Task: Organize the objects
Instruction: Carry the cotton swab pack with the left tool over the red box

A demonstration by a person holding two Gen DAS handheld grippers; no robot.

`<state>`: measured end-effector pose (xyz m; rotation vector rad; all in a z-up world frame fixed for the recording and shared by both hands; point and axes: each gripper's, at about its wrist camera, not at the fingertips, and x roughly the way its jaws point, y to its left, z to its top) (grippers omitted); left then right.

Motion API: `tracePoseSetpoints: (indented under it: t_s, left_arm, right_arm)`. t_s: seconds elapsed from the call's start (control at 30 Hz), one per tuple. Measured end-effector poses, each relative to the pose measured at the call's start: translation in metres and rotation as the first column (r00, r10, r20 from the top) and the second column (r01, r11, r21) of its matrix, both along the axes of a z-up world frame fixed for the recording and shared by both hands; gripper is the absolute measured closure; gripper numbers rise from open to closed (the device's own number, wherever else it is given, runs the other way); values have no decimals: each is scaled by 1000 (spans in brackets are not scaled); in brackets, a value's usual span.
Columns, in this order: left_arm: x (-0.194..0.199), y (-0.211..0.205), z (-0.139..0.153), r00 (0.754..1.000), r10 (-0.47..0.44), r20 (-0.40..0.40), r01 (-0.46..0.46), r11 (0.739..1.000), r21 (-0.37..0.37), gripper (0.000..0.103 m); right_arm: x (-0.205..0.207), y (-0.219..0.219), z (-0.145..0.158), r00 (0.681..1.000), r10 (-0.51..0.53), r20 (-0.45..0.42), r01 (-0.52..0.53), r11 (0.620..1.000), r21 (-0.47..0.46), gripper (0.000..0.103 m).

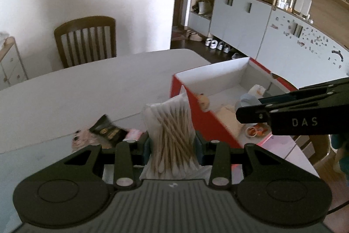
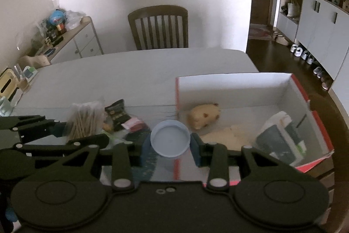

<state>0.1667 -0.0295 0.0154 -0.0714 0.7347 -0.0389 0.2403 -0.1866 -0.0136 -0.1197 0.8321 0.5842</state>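
My left gripper (image 1: 173, 143) is shut on a clear bag of cotton swabs (image 1: 172, 134) and holds it above the table, left of the red box (image 1: 205, 119). In the right wrist view the bag (image 2: 86, 121) shows at the left, in the left gripper (image 2: 63, 130). My right gripper (image 2: 170, 143) is shut on a pale blue round lid (image 2: 170, 138) over the near left corner of the box (image 2: 305, 95). The right gripper (image 1: 246, 110) reaches over the box in the left wrist view. Inside the box lie a tan toy animal (image 2: 205, 116), a beige cloth (image 2: 226, 134) and a white packet (image 2: 281, 137).
A black sachet (image 2: 117, 115) and a pink packet (image 2: 133, 125) lie on the white table (image 2: 130, 73) left of the box. A wooden chair (image 2: 159, 27) stands at the far side. A cabinet with clutter (image 2: 72, 36) is at the left; cupboards (image 1: 240, 19) are at the right.
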Motion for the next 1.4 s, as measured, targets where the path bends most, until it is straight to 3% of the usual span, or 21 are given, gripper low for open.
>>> tracePoseSetpoints:
  t_s: [0.4, 0.83, 1.4]
  left_arm:
    - [80, -67, 0, 996, -81, -37, 82, 997, 12, 65]
    - [169, -105, -35, 983, -128, -129, 135, 989, 53, 65]
    - [220, -126, -92, 930, -154, -333, 179, 983, 44, 65]
  right_arm:
    - [38, -60, -21, 1000, -30, -9, 29, 999, -42, 65]
    - [69, -77, -55, 999, -13, -42, 9, 995, -102, 65]
    - [91, -79, -100, 991, 25, -133, -48, 984, -172, 65]
